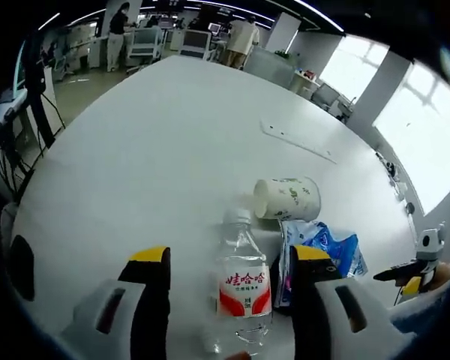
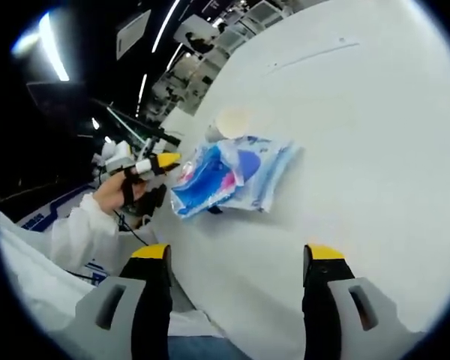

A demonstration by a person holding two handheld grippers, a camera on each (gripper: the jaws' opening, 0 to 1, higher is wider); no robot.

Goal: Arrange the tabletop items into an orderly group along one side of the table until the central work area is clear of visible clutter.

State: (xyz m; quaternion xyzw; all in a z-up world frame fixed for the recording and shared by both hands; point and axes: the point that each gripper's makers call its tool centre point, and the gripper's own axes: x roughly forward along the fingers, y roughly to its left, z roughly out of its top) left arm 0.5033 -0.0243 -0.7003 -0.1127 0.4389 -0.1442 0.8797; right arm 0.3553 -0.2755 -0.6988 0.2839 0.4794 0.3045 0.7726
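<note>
Bottle (image 1: 242, 289) stood upright on the table (image 1: 157, 150), between your left gripper's (image 1: 231, 264) wide-spread jaws; contact couldn't be judged. Blue packet (image 1: 322, 247) lay just right of it, against the right jaw. Cup (image 1: 287, 198) lay tipped just beyond. Your right gripper (image 2: 236, 255) was spread wide, holding nothing, the packet ahead.

We see a large white desk (image 1: 157, 150) in an open office: bright windows (image 1: 412, 135) along one side, ceiling light strips (image 1: 232, 7) overhead, people (image 1: 241, 41) standing among distant chairs (image 1: 196, 43).
</note>
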